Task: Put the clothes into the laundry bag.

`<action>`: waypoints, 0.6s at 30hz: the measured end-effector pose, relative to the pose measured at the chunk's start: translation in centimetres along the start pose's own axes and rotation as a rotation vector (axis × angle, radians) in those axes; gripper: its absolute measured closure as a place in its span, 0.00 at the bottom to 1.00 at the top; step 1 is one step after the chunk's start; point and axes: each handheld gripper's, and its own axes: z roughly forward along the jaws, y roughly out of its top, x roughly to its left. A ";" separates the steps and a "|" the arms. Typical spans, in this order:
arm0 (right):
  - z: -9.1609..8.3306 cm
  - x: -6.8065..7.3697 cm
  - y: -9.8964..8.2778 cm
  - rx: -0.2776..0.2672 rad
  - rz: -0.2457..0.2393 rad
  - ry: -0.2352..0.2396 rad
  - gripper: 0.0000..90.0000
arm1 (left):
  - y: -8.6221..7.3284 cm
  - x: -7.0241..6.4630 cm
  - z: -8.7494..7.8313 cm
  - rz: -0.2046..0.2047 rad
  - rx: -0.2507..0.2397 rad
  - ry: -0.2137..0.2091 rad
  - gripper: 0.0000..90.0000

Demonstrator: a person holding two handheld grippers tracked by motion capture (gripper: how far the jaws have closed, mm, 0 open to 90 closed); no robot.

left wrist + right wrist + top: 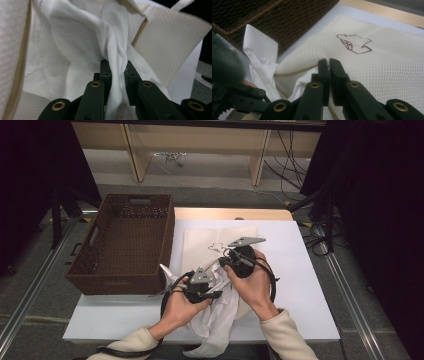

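On counter (300, 270), beside wicker basket (122, 245) | cream mesh bag (372, 65) mouth pinched by right tongs (329, 62) | left tongs (117, 65) clamped on white garment (75, 45) fold | feed deep, keep mouth lifted.

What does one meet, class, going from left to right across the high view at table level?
Dark brown woven basket → left gripper shut on crumpled white cloth → right gripper at the cream mesh bag → bare white tabletop.
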 end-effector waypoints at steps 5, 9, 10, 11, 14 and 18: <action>0.1 -0.1 0.0 -0.017 -0.017 -0.006 0.99 | 0.8 0.2 0.2 -0.002 -0.026 -0.011 0.90; -0.1 0.0 0.0 -0.009 -0.002 -0.008 0.99 | 1.0 0.2 0.6 -0.026 -0.033 0.005 0.90; 0.0 0.0 0.0 -0.010 0.000 -0.006 0.99 | 1.1 0.2 0.7 -0.024 -0.033 0.007 0.90; 0.1 -0.1 0.0 -0.016 -0.009 -0.003 0.99 | 1.1 0.3 0.8 -0.025 -0.037 0.004 0.90; -0.1 0.0 0.0 -0.017 -0.007 -0.011 0.99 | 1.4 0.5 0.8 -0.020 -0.032 0.016 0.90; -0.2 0.1 0.0 -0.026 -0.003 0.003 0.99 | 1.7 0.7 1.0 -0.021 -0.045 0.041 0.90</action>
